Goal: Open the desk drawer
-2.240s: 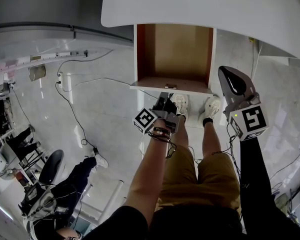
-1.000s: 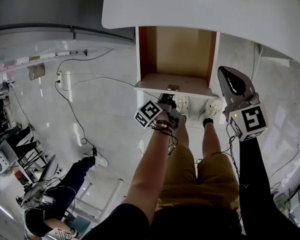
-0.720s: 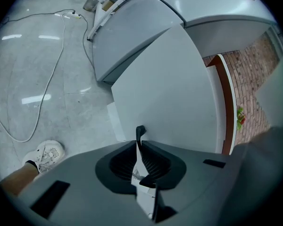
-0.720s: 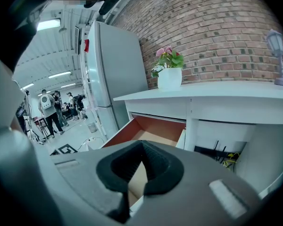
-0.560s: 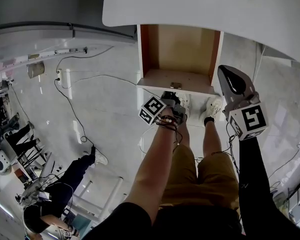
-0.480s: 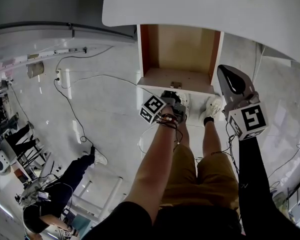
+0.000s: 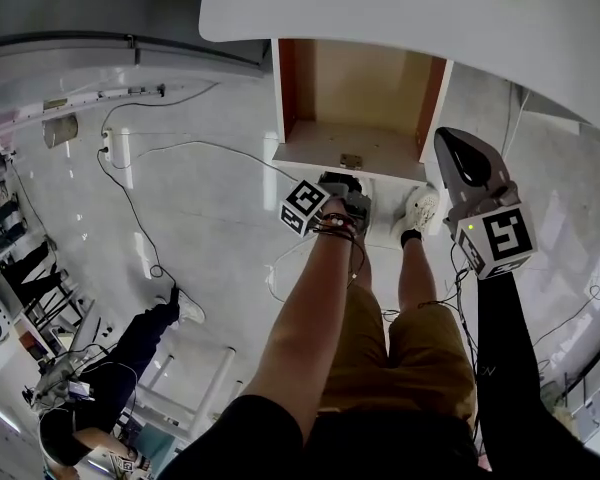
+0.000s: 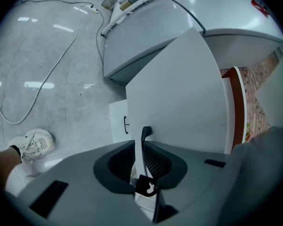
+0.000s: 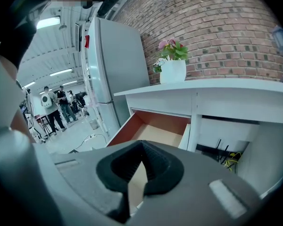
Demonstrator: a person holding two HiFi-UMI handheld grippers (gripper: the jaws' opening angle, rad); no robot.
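Observation:
The desk drawer (image 7: 355, 98) stands pulled out from under the white desk (image 7: 380, 3), its brown inside bare. My left gripper (image 7: 342, 186) is at the drawer's white front (image 8: 179, 93). The dark drawer handle (image 8: 145, 131) sits in the thin slit between its tips (image 8: 142, 142), and the jaws are opening. My right gripper (image 7: 458, 153) hangs apart to the right of the drawer, shut with nothing in it. In the right gripper view the open drawer (image 9: 155, 133) shows beyond its jaws (image 9: 141, 149).
A lower white panel with a second handle (image 8: 126, 125) sits beneath the drawer. Cables (image 7: 140, 218) trail over the grey floor at the left. A potted plant (image 9: 172, 65) stands on the desk, and a grey fridge (image 9: 113, 74) is beside it. A person (image 7: 110, 388) sits at the lower left.
The left gripper has stayed at the drawer front and its marker cube has rolled a little. The drawer stays pulled out. The right gripper has kept still.

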